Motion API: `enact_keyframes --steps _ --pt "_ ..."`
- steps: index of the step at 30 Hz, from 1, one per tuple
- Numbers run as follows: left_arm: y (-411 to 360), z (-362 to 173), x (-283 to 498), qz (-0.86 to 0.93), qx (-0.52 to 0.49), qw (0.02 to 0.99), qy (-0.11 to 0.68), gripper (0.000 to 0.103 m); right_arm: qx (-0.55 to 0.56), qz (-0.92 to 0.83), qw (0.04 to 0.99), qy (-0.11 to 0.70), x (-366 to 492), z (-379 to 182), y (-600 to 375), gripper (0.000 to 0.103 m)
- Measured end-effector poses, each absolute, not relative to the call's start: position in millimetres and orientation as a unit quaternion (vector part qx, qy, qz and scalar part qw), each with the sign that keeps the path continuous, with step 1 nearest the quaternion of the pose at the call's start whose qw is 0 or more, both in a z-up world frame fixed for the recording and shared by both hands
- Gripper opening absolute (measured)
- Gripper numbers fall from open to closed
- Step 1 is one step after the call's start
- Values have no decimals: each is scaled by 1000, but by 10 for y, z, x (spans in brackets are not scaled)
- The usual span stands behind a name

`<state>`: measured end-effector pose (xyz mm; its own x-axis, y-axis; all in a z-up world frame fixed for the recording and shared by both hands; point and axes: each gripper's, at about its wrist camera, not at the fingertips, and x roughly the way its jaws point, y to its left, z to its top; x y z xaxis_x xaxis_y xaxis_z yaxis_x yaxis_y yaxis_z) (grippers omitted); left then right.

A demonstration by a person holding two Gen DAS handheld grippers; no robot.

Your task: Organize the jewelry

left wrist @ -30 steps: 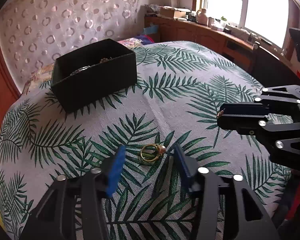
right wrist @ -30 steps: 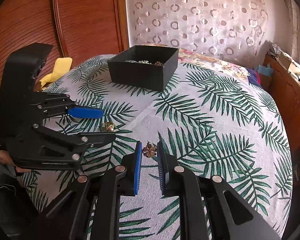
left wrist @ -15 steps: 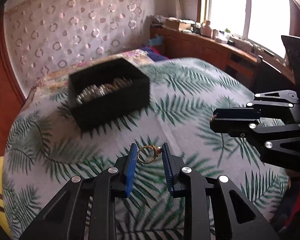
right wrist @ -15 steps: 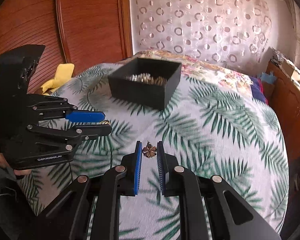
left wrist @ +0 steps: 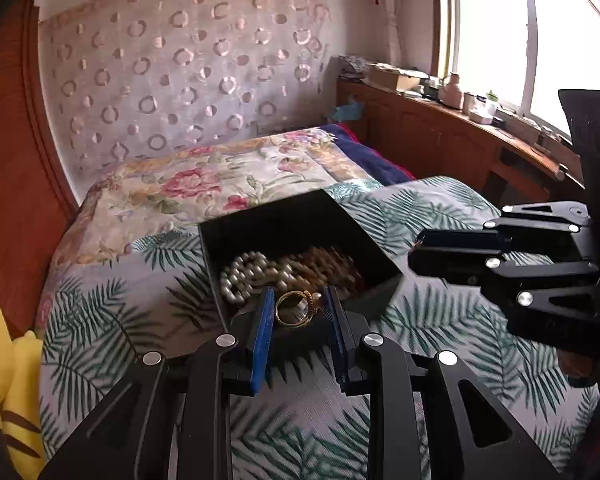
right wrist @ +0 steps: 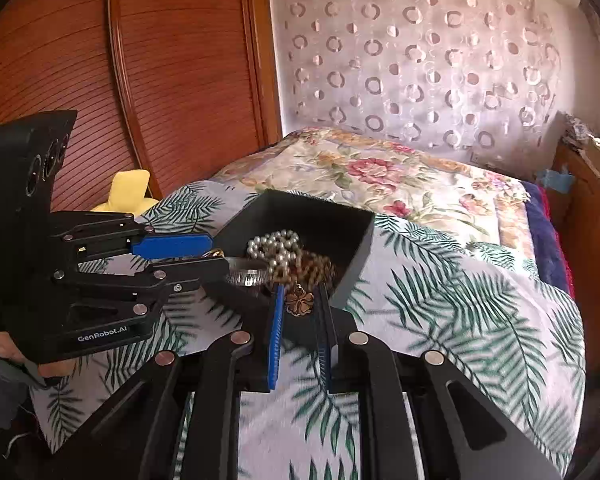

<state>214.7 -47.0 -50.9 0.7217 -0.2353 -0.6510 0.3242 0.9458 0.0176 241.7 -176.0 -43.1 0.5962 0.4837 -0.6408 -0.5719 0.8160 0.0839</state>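
Observation:
My left gripper [left wrist: 299,294] is shut on a gold ring [left wrist: 296,310] and holds it over the near edge of the black box [left wrist: 300,216]. Inside the box lie a pearl string [left wrist: 244,272] and a gold chain [left wrist: 328,264]. My right gripper [right wrist: 301,290] is shut on a small bronze flower-shaped piece [right wrist: 300,303], also at the near rim of the box [right wrist: 356,248], just in front of the pearls [right wrist: 278,246]. Each gripper shows in the other's view: the left gripper [right wrist: 216,255] at the left, the right gripper [left wrist: 414,250] at the right.
The box sits on a palm-leaf bedspread [left wrist: 120,280], with a floral quilt [left wrist: 228,176] behind it. A yellow plush toy [left wrist: 4,380] lies at the bed's left edge. A wooden sideboard [left wrist: 460,140] runs under the window. Wooden wardrobe doors [right wrist: 160,80] stand at the left.
The left gripper closed on the ring and lifted it off the bedspread. Both grippers rose and moved forward to the black box, each carrying its piece.

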Motion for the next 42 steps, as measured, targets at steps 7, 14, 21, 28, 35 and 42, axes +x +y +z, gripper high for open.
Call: enact_keyframes --steps 7,14,21,28,35,42 --pt "-421 -556 2404 -141 60 926 345 24 -61 308 881 353 2686 -518 -1633 17" --pt "-339 -568 2433 -126 45 931 339 45 -52 306 883 353 2808 -543 -1619 18" --pt "-250 -482 2275 -113 35 938 325 68 -47 302 887 347 2732 -480 -1642 30" --pt "-175 -358 1909 -84 37 948 305 94 -43 277 907 316 2408 -266 -1706 60" --pt "-131 -233 1498 -71 37 955 284 95 -29 232 931 280 1863 -71 -1870 79" --pt "-132 -105 1116 -52 31 962 266 95 -2 195 948 251 1389 44 -2081 99"
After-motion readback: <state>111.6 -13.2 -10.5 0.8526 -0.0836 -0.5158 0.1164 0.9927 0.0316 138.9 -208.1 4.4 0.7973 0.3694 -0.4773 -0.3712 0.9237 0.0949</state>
